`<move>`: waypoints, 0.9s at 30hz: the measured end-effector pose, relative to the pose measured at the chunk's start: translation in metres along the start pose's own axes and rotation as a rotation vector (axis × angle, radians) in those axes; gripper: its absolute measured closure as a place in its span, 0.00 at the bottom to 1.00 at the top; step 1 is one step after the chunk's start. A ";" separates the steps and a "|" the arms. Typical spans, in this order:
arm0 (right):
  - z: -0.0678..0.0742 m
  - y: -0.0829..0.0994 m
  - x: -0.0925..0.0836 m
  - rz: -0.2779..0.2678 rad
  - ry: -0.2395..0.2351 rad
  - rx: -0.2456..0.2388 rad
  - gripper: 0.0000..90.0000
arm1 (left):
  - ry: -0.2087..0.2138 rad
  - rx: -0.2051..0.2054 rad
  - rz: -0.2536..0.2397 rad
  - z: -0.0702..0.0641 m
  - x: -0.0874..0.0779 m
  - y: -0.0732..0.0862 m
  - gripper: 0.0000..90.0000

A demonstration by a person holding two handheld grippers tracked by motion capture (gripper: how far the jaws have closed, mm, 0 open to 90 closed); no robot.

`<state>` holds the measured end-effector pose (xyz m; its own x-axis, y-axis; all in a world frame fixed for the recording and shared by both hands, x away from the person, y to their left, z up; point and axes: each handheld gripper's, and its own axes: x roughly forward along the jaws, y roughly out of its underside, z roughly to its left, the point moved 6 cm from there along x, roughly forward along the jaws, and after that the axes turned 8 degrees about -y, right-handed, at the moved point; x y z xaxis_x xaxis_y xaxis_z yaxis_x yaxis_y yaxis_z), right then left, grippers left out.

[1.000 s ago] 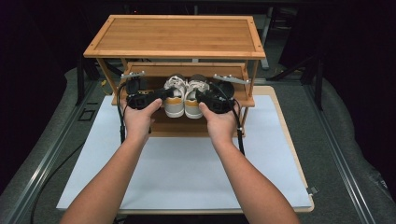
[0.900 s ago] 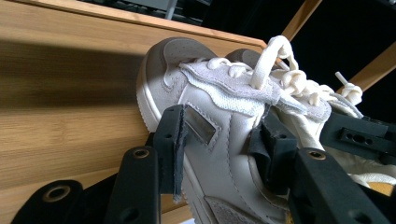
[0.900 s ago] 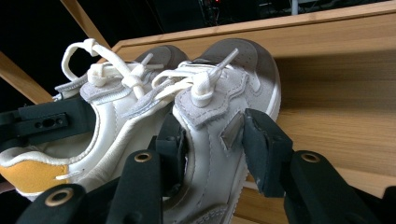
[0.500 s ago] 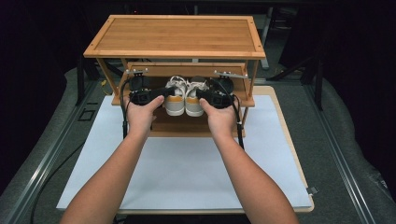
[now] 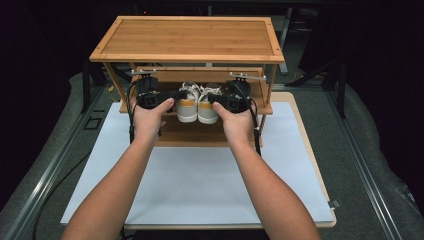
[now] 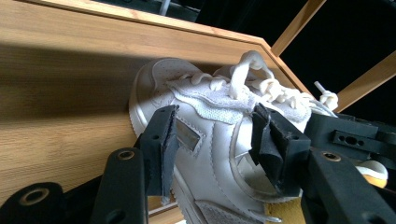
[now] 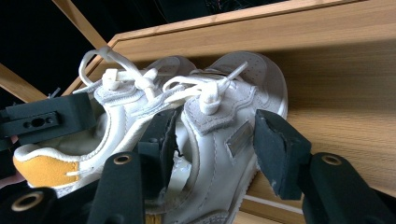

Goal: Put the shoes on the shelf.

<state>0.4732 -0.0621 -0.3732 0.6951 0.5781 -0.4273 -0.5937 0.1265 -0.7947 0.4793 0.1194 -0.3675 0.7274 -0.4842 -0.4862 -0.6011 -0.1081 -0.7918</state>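
— On the middle shelf of one wooden rack point(image 5: 186, 38), what do we count?
— Two white sneakers point(image 5: 198, 103), side by side, toes far, heels near.
— And our grippers?
— Two. Our left gripper point(image 5: 184, 93) and right gripper point(image 5: 205, 97) have just been opening, each straddling a shoe, pads loose.

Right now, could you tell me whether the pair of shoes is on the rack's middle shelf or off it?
On it: the shoes sit upright, side by side, on the middle shelf.
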 end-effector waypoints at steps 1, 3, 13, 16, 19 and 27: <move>0.000 0.000 -0.001 0.002 -0.001 -0.002 0.55 | 0.000 0.000 0.000 0.000 0.000 0.000 0.56; 0.000 0.000 -0.002 -0.002 0.000 -0.006 0.55 | 0.000 0.002 -0.002 0.000 -0.002 0.000 0.56; 0.006 -0.002 -0.013 -0.020 -0.012 -0.012 0.57 | 0.012 0.016 -0.044 -0.003 -0.019 -0.002 0.63; 0.007 -0.004 -0.019 -0.047 -0.018 -0.012 0.58 | 0.002 0.028 -0.060 -0.001 -0.028 -0.003 0.64; 0.008 -0.002 -0.025 -0.042 -0.021 -0.016 0.59 | -0.004 0.037 -0.059 0.001 -0.033 -0.002 0.68; 0.004 0.000 -0.040 -0.058 -0.004 -0.040 0.77 | -0.002 0.051 -0.053 0.008 -0.041 0.006 0.79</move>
<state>0.4435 -0.0821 -0.3545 0.7262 0.5743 -0.3780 -0.5354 0.1274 -0.8349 0.4484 0.1457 -0.3552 0.7585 -0.4774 -0.4437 -0.5440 -0.0889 -0.8344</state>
